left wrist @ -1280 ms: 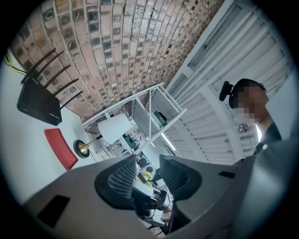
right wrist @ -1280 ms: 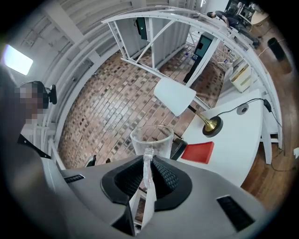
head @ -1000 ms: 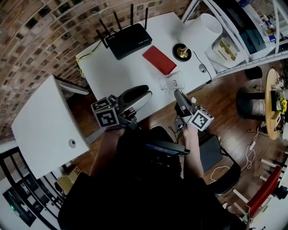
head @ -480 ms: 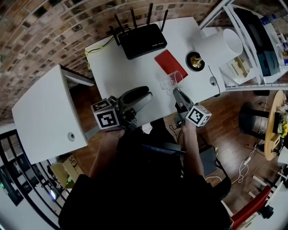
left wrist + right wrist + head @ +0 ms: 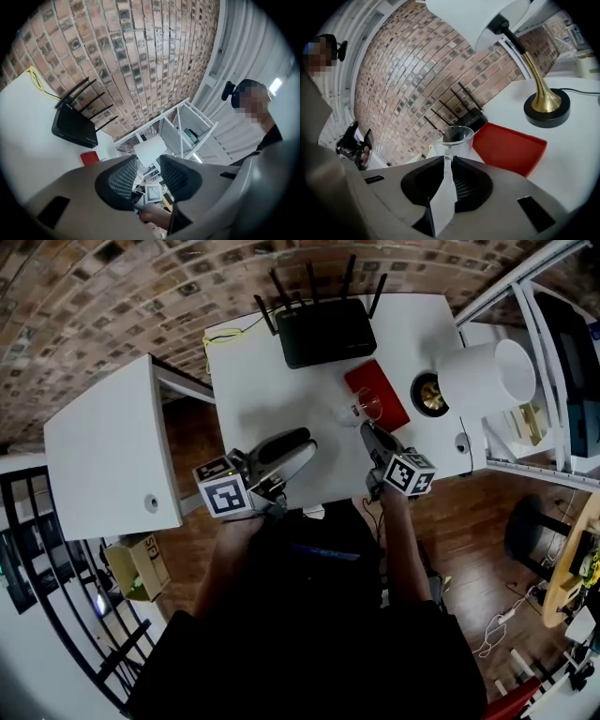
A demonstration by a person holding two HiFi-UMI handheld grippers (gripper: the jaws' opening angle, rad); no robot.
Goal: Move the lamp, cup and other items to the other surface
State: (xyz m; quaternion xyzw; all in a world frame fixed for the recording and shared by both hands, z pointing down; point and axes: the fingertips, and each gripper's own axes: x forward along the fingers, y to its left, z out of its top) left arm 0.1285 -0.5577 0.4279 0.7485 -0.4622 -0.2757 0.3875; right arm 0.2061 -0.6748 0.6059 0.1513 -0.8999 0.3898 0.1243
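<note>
right gripper [image 5: 368, 432] clamps cup [image 5: 365, 409] handle; left gripper [image 5: 298, 448] apart; red tray [image 5: 373, 381], lamp [image 5: 487, 377] beside.

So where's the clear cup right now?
The cup is right of centre in the head view, over the white table, its handle clamped in the right gripper, at the red tray's edge.

White table [image 5: 253, 381]: router [image 5: 326, 332], red tray [image 5: 370, 379], lamp [image 5: 431, 395]

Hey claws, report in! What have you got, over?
Left claw open, empty. Right claw shut on clear plastic cup, by its handle. Red flat tray and white-shaded brass lamp close ahead, over.
</note>
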